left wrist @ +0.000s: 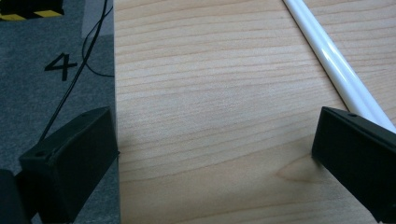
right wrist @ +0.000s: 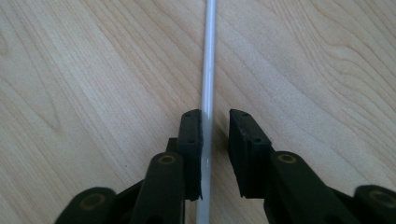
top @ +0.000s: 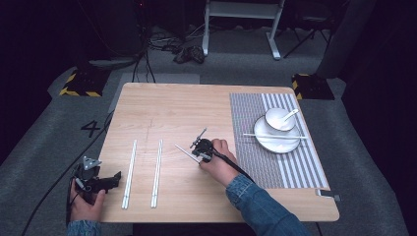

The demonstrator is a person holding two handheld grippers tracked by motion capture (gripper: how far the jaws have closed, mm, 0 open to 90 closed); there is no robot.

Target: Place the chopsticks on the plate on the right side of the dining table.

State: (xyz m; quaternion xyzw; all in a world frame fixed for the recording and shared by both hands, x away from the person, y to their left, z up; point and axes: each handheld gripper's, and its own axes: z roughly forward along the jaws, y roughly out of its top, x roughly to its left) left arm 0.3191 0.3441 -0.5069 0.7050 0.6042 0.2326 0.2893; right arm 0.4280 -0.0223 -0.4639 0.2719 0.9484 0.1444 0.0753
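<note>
white chopstick [right wrist: 207, 79] between right fingers [right wrist: 192, 140]

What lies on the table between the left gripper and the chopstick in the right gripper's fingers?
In the high view, two pairs of white chopsticks lie between the left gripper and the single chopstick at the right gripper.

White chopstick [right wrist: 207, 70], black jaws, pale wood table [top: 167, 105], grey striped placemat [top: 295, 167], white plate [top: 275, 143]
</note>
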